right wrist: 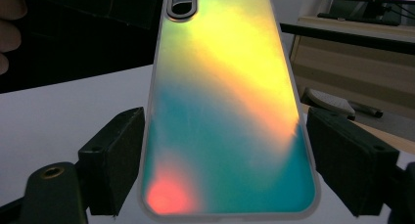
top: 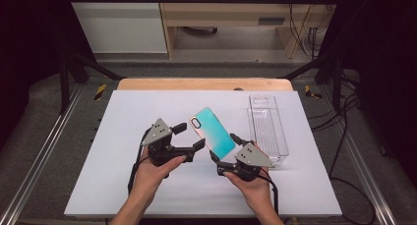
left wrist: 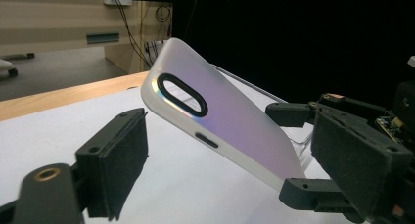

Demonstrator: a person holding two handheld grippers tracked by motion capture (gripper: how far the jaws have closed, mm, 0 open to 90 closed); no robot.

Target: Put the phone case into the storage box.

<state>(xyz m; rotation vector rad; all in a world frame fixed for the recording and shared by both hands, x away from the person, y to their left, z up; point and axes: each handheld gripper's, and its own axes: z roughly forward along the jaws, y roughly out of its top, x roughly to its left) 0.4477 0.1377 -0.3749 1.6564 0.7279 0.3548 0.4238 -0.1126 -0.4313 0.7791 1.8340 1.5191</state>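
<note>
From the high view, a phone case (top: 213,132) is seen lifted above the middle of the white counter (top: 123,176), gripped at its lower end by the right tongs (top: 222,151); a clear plastic box (top: 268,129) lies at three o'clock of it. The left tongs (top: 189,136) stand open at nine o'clock of the case, their pads apart from it. A frosted, pearly sheen, an oval black-rimmed camera cutout and a side slot are shown in the left gripper view (left wrist: 230,121). In the right gripper view the glossy back (right wrist: 227,111) is rendered in yellow, teal and red, with rounded corners, between matte black foam pads (right wrist: 115,158).
</note>
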